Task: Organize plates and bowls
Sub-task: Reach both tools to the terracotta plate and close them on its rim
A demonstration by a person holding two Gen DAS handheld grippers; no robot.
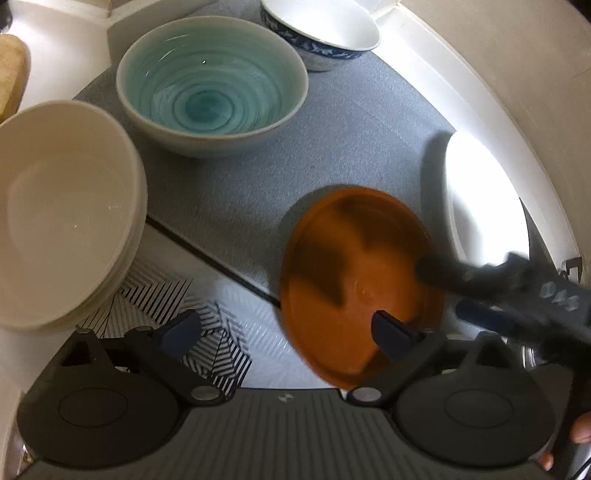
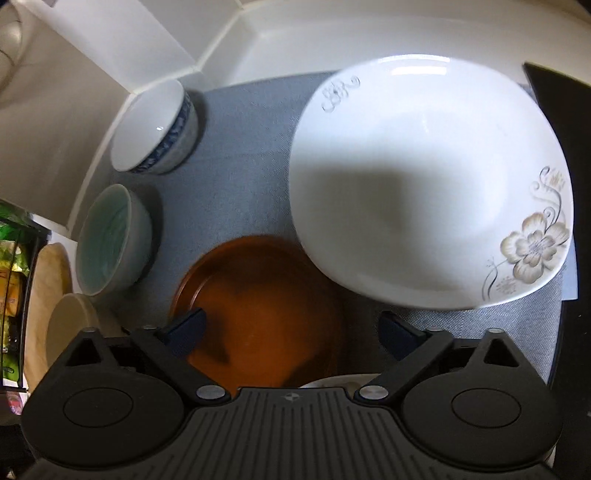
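An orange plate [image 1: 354, 273] lies on the grey mat [image 1: 351, 147], blurred. In the left wrist view my left gripper [image 1: 286, 332] is open, its right finger over the plate's near edge. My right gripper [image 1: 447, 286] reaches in from the right above the plate. In the right wrist view the orange plate [image 2: 266, 310] lies below and between the fingers of my open right gripper [image 2: 291, 332]. A white flowered plate [image 2: 424, 184] overlaps its far right edge. A teal bowl [image 1: 210, 85], a blue-patterned white bowl [image 1: 321, 29] and stacked cream bowls [image 1: 62, 210] stand nearby.
A black-and-white patterned cloth [image 1: 192, 317] lies at the mat's near edge. White walls [image 1: 498, 92] curve round the far side. A wooden board [image 2: 51, 273] and coloured packets [image 2: 14, 280] sit at the left. A dark panel [image 2: 565, 184] borders the right.
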